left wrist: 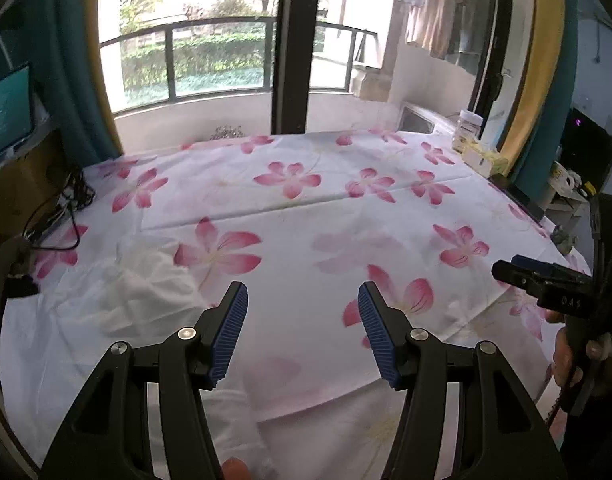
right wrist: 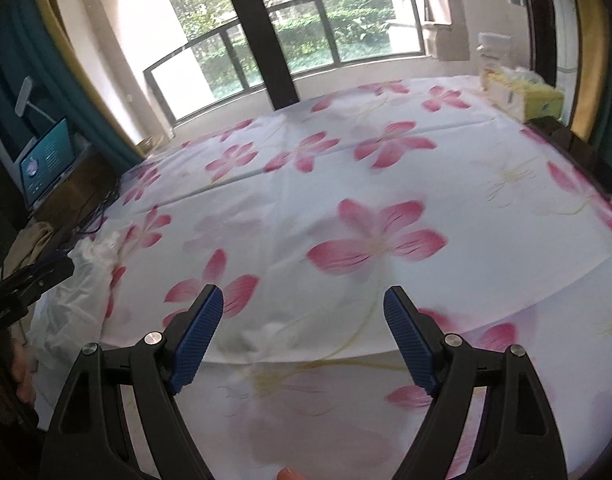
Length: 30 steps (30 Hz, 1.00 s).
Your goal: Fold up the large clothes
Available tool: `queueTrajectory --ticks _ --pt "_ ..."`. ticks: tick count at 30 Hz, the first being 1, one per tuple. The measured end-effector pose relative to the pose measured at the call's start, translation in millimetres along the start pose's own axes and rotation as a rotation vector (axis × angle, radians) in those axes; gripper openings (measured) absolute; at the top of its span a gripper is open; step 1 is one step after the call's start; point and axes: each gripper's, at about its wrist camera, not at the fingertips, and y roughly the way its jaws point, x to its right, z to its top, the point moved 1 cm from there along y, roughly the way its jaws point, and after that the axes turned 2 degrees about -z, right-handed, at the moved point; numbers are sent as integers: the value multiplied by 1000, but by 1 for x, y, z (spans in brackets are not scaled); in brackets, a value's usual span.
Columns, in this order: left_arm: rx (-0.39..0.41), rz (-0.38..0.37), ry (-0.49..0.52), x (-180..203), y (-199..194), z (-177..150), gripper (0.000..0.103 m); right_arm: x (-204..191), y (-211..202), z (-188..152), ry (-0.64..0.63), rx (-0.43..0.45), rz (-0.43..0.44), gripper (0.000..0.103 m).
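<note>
A large white sheet with pink flowers (left wrist: 306, 216) (right wrist: 385, 184) covers the table. One layer of it lies folded over another, and its curved front edge (left wrist: 345, 394) (right wrist: 345, 354) runs just below both grippers. A crumpled plain white cloth (left wrist: 138, 284) (right wrist: 90, 276) lies on the sheet's left side. My left gripper (left wrist: 302, 292) hovers open over the sheet with nothing between its blue pads. My right gripper (right wrist: 304, 292) is also open and empty above the fold edge. Each gripper shows in the other's view: the right one (left wrist: 505, 270) at the right side, the left one (right wrist: 62, 266) at the left side.
A monitor (left wrist: 6, 112) (right wrist: 46, 156) and black cables (left wrist: 66, 208) sit off the table's left side. A jar (left wrist: 469, 126), a tissue box (right wrist: 521, 96) and a black box (right wrist: 577, 148) stand along the far right edge. A window with a railing is behind the table.
</note>
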Motion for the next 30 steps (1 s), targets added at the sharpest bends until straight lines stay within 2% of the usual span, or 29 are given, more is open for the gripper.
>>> queueTrajectory --ticks 11,14,21,24,30 --pt "107 -1 21 20 -20 18 61 16 -34 23 -25 92 -84 82" --pt "119 -27 12 22 -32 22 61 15 -46 28 -33 121 -101 82" --pt "177 -26 3 22 -62 27 61 11 -77 40 -38 192 -113 83" --pt "201 -22 -1 20 -74 25 61 4 -90 43 -47 222 -109 92" --pt "243 -17 -13 10 -96 22 61 -14 -113 49 -73 269 -104 92"
